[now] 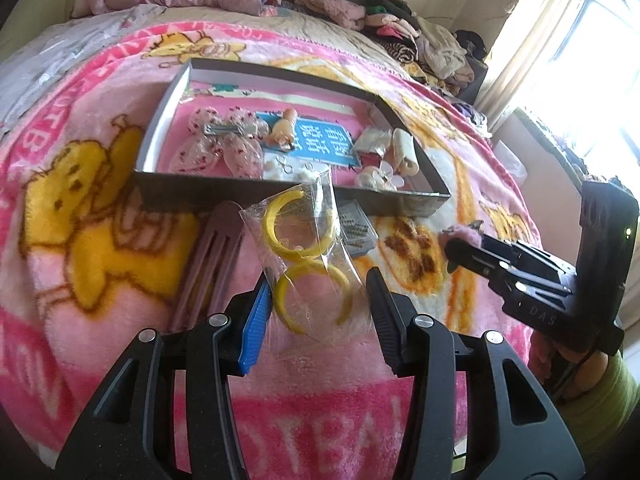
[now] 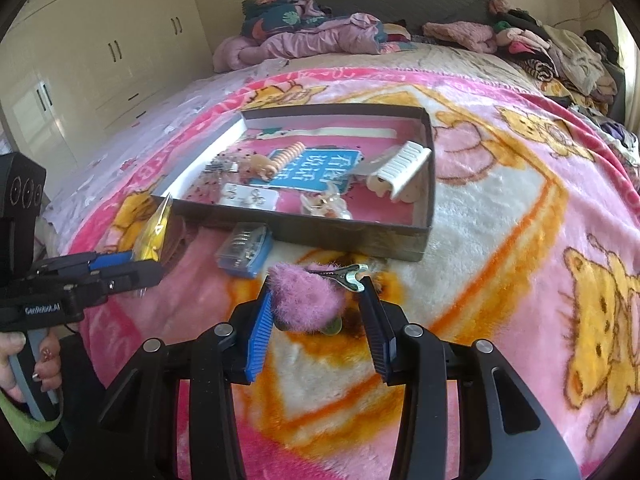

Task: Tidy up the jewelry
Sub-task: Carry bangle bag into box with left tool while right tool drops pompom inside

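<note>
A shallow grey box (image 1: 280, 196) (image 2: 348, 236) on the pink blanket holds hair clips, a white claw clip (image 2: 400, 170), earrings on a card and bows. My left gripper (image 1: 318, 292) is shut on a clear bag with two yellow hoops (image 1: 308, 264), held in front of the box's near wall; the bag also shows in the right wrist view (image 2: 154, 236). My right gripper (image 2: 316, 304) holds a fuzzy pink hair clip (image 2: 306, 296) with a metal alligator clip, just above the blanket; it also shows in the left wrist view (image 1: 460, 236).
A mauve comb (image 1: 212, 264) lies left of the bag. A small clear case of pieces (image 1: 356, 232) (image 2: 244, 250) lies in front of the box. Piled clothes (image 2: 560, 56) and bedding lie at the bed's far end. Wardrobes (image 2: 100, 48) stand at left.
</note>
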`<state>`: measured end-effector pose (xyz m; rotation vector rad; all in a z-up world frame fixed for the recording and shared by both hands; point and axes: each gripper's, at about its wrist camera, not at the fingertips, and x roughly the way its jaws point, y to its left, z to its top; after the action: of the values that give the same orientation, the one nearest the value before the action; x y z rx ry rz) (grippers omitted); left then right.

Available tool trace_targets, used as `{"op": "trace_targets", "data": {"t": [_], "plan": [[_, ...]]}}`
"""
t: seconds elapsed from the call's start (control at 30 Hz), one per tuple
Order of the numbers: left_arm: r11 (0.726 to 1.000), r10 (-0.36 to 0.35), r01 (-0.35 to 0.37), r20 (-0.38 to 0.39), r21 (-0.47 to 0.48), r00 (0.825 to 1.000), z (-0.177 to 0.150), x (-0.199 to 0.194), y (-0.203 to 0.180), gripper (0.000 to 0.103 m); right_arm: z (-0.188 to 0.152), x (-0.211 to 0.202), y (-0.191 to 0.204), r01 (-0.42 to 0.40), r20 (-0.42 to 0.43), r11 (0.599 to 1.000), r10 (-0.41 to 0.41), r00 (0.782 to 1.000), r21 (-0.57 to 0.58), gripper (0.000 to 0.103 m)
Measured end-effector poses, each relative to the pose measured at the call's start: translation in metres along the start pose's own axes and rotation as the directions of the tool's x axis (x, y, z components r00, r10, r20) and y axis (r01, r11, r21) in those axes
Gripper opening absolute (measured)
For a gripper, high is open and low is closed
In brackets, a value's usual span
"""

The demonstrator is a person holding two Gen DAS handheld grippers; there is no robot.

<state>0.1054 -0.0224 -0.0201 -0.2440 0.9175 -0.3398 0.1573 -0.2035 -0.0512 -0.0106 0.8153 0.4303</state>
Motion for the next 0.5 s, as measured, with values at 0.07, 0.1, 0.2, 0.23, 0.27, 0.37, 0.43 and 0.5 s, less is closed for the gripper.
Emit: {"op": "trace_targets", "data": {"t": [0.07,0.1,0.2,0.23,0.27,0.37,0.43,0.5], "plan": [[1.000,0.000,0.000,0.010,-0.005,1.000,0.002,-0.004,0.002,0.038,0.001,-0.002,0.005,-0.004,0.003,1.000,0.004,1.000,-0.008,0.040],[1.000,0.000,0.000,0.015,-0.007,1.000,0.003,-0.007,0.003,0.038,0.002,-0.003,0.007,-0.006,0.004,1.000,0.006,1.000,-0.012,0.040],[1.000,0.001,0.000,0.031,-0.015,1.000,0.004,-0.013,0.008,0.038,0.004,-0.005,0.013,-0.012,0.007,1.000,0.013,1.000,-0.024,0.040],[1.000,0.001,0.000,0.035,-0.020,0.999,0.005,-0.015,0.010,0.038,0.006,-0.005,0.016,-0.015,0.009,0.999,0.015,1.000,-0.030,0.040],[1.000,0.001,0.000,0.039,-0.025,0.999,0.006,-0.016,0.012,0.038,0.007,-0.006,0.019,-0.016,0.010,0.999,0.016,1.000,-0.035,0.040],[0.999,0.001,0.000,0.046,-0.035,0.999,0.009,-0.019,0.017,0.038,0.013,-0.006,0.025,-0.021,0.015,0.999,0.022,1.000,-0.043,0.040],[0.999,0.003,-0.001,0.052,-0.044,0.999,0.012,-0.022,0.022,0.038,0.016,-0.006,0.028,-0.026,0.018,0.998,0.027,0.999,-0.049,0.040],[0.999,0.006,-0.003,0.058,-0.048,0.998,0.015,-0.023,0.025,0.038,0.020,-0.005,0.032,-0.031,0.021,0.998,0.032,0.999,-0.055,0.039]]}}
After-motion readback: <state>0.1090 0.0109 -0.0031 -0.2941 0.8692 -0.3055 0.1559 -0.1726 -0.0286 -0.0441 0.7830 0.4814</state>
